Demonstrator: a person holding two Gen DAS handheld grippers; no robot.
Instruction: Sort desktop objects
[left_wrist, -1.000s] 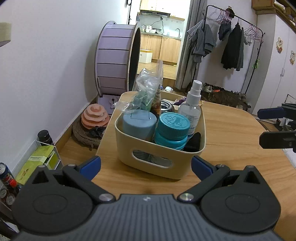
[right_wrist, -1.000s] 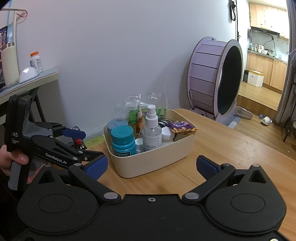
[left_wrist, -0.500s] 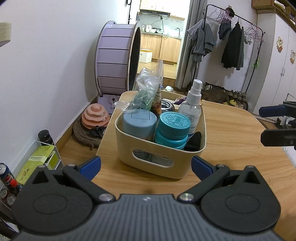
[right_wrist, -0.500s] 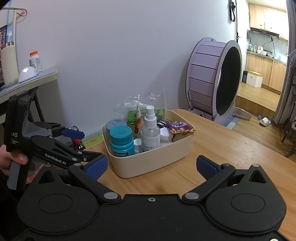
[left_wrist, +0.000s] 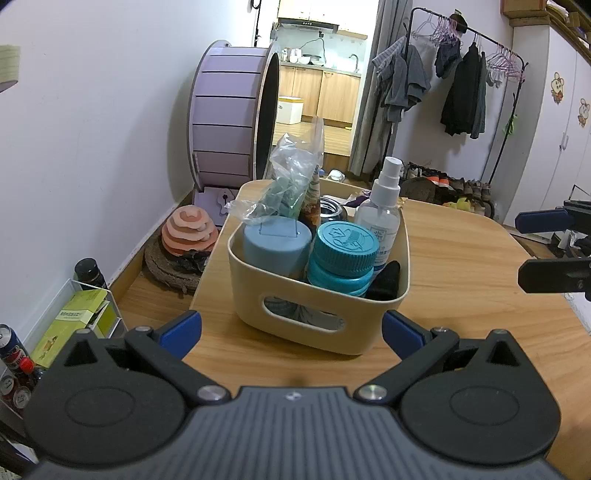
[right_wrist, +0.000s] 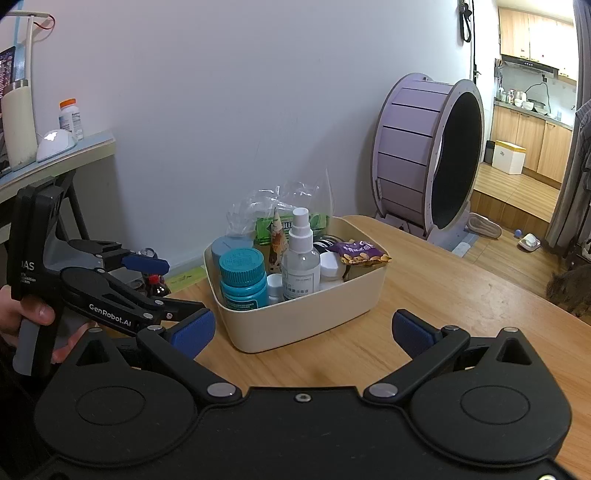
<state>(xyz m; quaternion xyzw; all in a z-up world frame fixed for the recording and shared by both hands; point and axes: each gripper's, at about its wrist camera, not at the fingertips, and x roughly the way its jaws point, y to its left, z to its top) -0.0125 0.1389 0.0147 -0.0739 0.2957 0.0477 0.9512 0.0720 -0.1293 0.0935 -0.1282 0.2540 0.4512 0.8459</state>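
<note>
A cream storage bin (left_wrist: 317, 314) (right_wrist: 314, 314) stands on the wooden table, packed with a teal-capped bottle (left_wrist: 341, 258) (right_wrist: 242, 278), a pale blue canister (left_wrist: 276, 242), a clear spray bottle (left_wrist: 382, 214) (right_wrist: 300, 258), a plastic bag (left_wrist: 291, 173), a purple snack pack (right_wrist: 360, 253) and small white bottles. My left gripper (left_wrist: 291, 330) is open just short of the bin's handle side, holding nothing. My right gripper (right_wrist: 303, 330) is open too, facing the bin's long side from a short distance. Each gripper shows in the other's view: the left gripper (right_wrist: 173, 291), the right gripper (left_wrist: 543, 247).
A large purple wheel (left_wrist: 232, 122) (right_wrist: 428, 158) stands on the floor past the table's far end. A white rack with cans and boxes (left_wrist: 74, 317) sits low on the left. A clothes rack (left_wrist: 454, 85) stands at the back. A hand (right_wrist: 22, 321) holds the left gripper.
Both grippers have drifted only slightly; the bin looks a little nearer in the right wrist view. Both stay open and nothing was picked up.
</note>
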